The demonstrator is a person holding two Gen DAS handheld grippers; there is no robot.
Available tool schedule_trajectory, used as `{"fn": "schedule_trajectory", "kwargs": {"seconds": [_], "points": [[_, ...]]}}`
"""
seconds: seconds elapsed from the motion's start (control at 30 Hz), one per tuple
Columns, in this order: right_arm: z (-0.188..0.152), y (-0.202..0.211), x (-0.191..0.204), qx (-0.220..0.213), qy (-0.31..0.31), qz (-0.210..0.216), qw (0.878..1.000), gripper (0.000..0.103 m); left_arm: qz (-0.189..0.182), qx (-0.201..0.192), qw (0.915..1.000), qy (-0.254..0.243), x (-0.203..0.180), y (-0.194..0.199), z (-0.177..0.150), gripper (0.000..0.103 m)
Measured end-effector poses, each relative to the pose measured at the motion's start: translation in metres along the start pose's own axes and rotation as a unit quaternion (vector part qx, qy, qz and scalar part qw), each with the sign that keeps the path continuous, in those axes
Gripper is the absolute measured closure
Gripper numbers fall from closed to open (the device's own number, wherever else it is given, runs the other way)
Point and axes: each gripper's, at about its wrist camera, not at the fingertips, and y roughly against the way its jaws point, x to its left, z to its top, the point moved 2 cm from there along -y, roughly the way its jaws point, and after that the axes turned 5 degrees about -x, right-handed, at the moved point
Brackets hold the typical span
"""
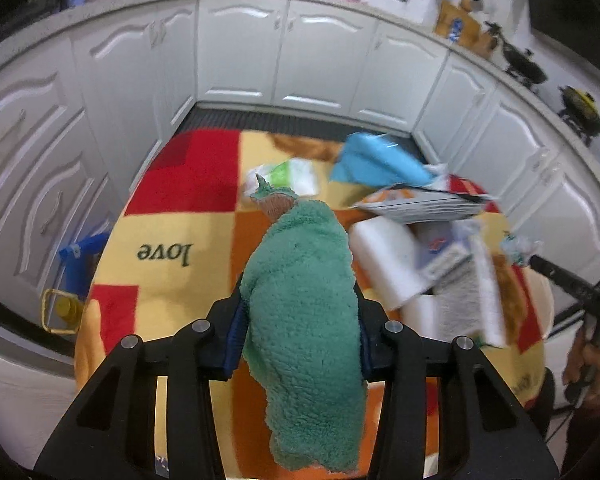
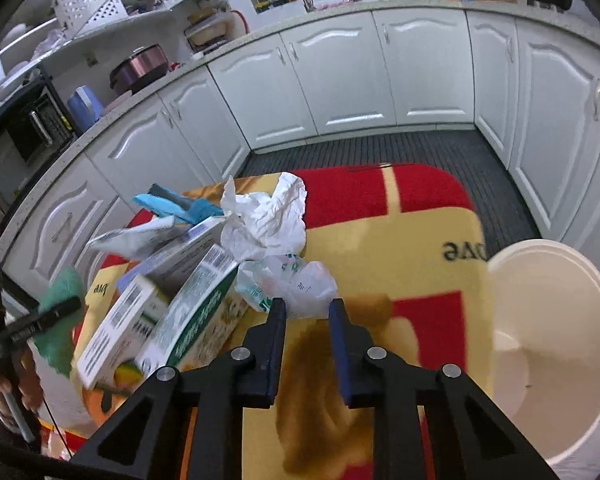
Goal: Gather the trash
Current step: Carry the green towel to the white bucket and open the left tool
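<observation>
- Cloth (image 1: 304,312) between the left gripper's (image 1: 300,336) blue pads: green terry with a brown patch at its far end.
- Rug (image 1: 172,216) beneath: red, yellow and orange blocks with dark "love" lettering.
- Bag (image 2: 300,284) at the right gripper's (image 2: 307,312) tips: clear-white with green print.
- Tissue (image 2: 266,216) beyond it: plain white.
- Boxes (image 2: 192,312) left of that gripper: white and green.
- Bin (image 2: 552,344) to its right: white.
- Cabinets (image 2: 340,80) ahead: white.

Even, bright indoor lighting is noted — cabinet doors (image 1: 240,56) show glare streaks, trash is motion-blurred, edges are fisheye-bent and vignetted.
</observation>
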Motion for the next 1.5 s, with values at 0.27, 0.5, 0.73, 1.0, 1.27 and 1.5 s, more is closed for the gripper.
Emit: {"fn": "schedule_trajectory", "kwargs": {"seconds": [0.27,0.5,0.73,1.0,1.27,1.5], "points": [[-0.019,0.048,-0.038,-0.029,-0.016,-0.037,0.999,0.082,-0.071,-0.019,0.9950,-0.067,-0.094,0.032,0.005,0.062],[-0.032,0.083,-0.095,-0.050,-0.057,-0.091,0.993,0.082,-0.155,0.013,0.9797,-0.127,-0.196,0.024,0.001,0.062],[-0.052,0.093,-0.157,-0.041,-0.099,-0.147,0.983,0.082,-0.188,0.057,0.9688,-0.150,-0.289,-0.016,-0.009,0.061],[-0.065,0.082,-0.195,-0.021,-0.123,-0.170,0.978,0.082,-0.191,0.086,0.9696,-0.127,-0.346,-0.083,-0.014,0.061],[-0.064,0.071,-0.212,-0.014,-0.153,-0.181,0.971,0.034,-0.229,0.105,0.9648,-0.076,-0.364,-0.126,-0.015,0.046],[-0.068,0.067,-0.205,-0.008,-0.144,-0.177,0.974,0.034,-0.206,0.082,0.9709,-0.091,-0.353,-0.104,-0.016,0.045]]}}
